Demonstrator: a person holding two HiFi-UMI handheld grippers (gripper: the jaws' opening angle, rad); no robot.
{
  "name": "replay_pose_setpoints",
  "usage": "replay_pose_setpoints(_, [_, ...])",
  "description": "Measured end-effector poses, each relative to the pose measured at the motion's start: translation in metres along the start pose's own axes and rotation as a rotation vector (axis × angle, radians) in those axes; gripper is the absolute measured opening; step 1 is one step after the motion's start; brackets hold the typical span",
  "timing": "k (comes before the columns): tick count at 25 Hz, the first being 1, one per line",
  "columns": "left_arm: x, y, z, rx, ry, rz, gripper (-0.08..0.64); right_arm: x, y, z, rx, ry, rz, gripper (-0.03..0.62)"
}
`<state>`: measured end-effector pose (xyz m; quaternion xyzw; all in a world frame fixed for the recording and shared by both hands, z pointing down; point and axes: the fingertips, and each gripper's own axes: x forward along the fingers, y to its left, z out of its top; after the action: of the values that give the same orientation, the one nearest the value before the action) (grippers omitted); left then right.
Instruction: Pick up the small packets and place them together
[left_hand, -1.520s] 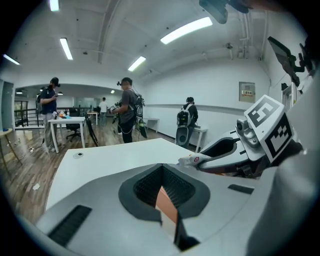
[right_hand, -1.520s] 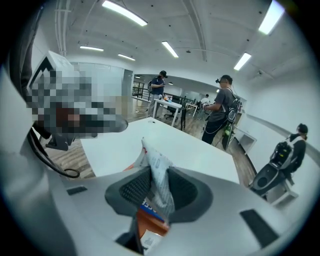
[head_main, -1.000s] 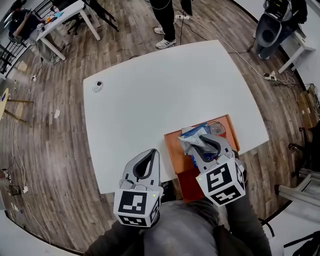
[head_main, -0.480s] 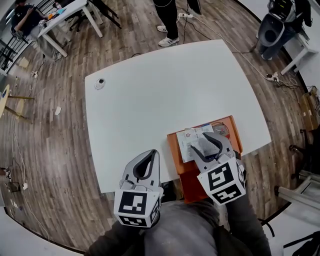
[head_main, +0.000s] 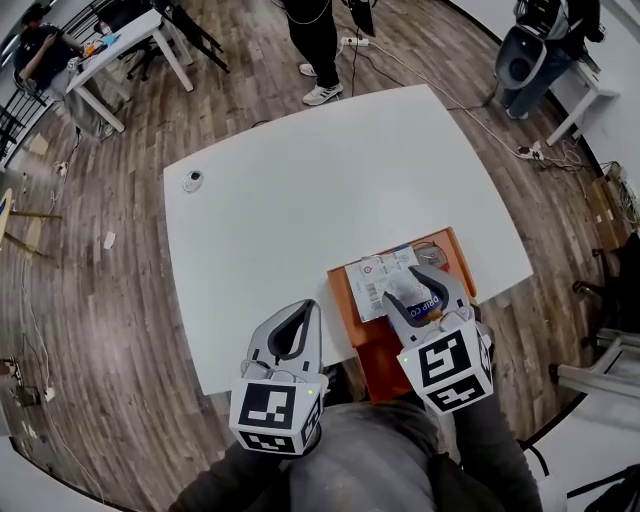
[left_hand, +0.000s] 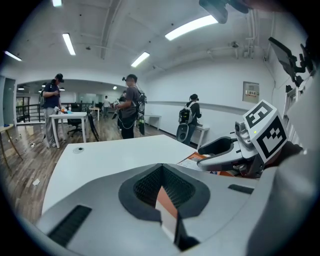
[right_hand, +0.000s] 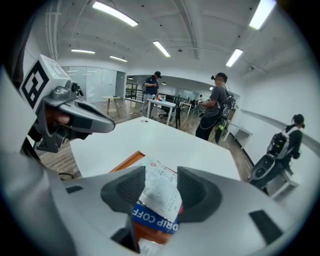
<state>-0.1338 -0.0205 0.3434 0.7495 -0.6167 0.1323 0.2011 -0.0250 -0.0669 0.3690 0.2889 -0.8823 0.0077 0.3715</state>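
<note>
Right gripper view: the right gripper (right_hand: 160, 172) has just been opening its jaws. They now stand apart and neither pad presses on anything. Between them, but lower down, we see a flat white paper packet with fine red and black print (right_hand: 159, 189). Lapping its near end is a packet with a blue band lettered in white (right_hand: 154, 216). Both lie in the shallow orange tray (right_hand: 126, 161), touching each other.

Head view, checked against a second ago: then a crumpled blue-and-white packet sat in these jaws, raised over the tray. Now the right gripper (head_main: 413, 288) hangs low over the tray (head_main: 345, 300). The white packet (head_main: 375, 278) lies spread flat in it, and the blue band (head_main: 426, 304) shows under the jaws. We read this as a release, with the carried packet set down among the others.

Left gripper (left_hand: 161, 169): jaws together, nothing gripped. It sits at the near edge of the white table (head_main: 300, 180), beside the tray and apart from it.

Outward: the only other thing we see on the table is a small round grey object (head_main: 193, 180) near the far left corner. We see no loose packet outside the tray, so gathering looks near done. We cannot tell whether the gripper covers more packets.
</note>
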Motion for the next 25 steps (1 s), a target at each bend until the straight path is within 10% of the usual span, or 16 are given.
replay_pose_setpoints(25, [0.031, -0.105, -0.025, 0.133, 0.084, -0.339, -0.003, -0.066, 0.013, -0.140, 0.223, 0.251, -0.142, 0.187])
